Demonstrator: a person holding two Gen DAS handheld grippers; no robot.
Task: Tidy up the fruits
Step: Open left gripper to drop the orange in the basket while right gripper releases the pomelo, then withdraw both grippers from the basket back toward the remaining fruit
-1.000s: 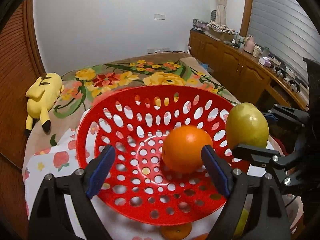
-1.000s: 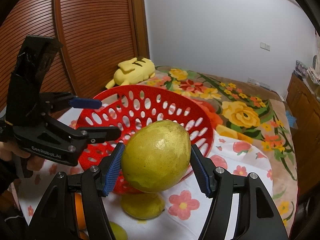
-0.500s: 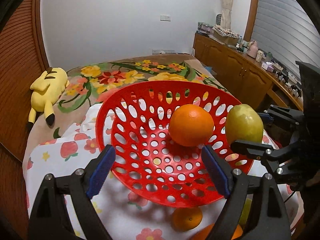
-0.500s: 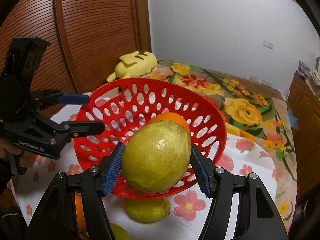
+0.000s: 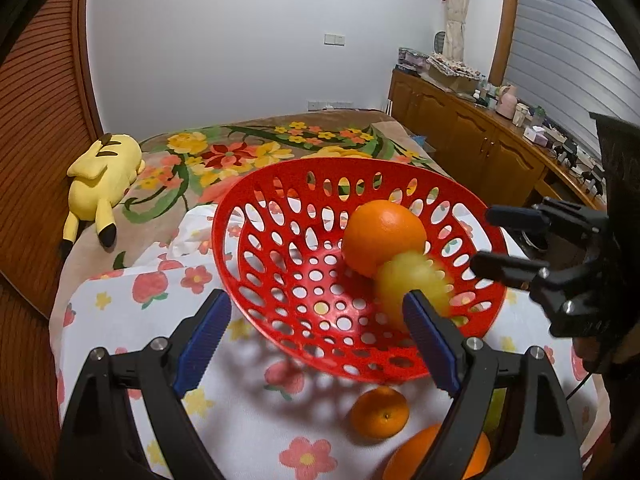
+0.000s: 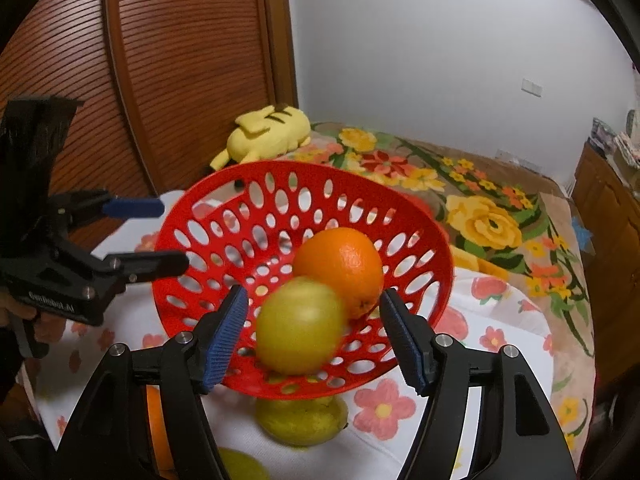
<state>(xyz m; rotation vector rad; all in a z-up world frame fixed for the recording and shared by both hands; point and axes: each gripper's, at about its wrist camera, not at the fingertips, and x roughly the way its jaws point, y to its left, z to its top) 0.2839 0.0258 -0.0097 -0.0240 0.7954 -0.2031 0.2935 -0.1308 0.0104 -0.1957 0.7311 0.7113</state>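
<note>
The red perforated basket point(image 6: 224, 216) stands on a flower-print cloth point(image 5: 132, 312) and serves as the reference point. Inside the basket, an orange point(image 6: 340, 268) rests against the wall on the side of the right gripper. A yellow-green pear point(image 6: 300, 324), blurred in both views, is in the basket just in front of the orange and touching it. The right gripper point(image 6: 312, 336) is at the near rim; its jaws are opening, the pear sits between the blue pads point(image 6: 226, 332), and neither pad presses on it. The left gripper point(image 5: 316, 344) is at the near rim on the opposite side, jaws wide apart and holding nothing. On the cloth below the near rim lie a second pear point(image 6: 300, 420) and two more oranges point(image 5: 380, 412). A yellow plush toy point(image 5: 104, 176) lies on the floral bedspread point(image 5: 248, 152) beyond the basket.
</note>
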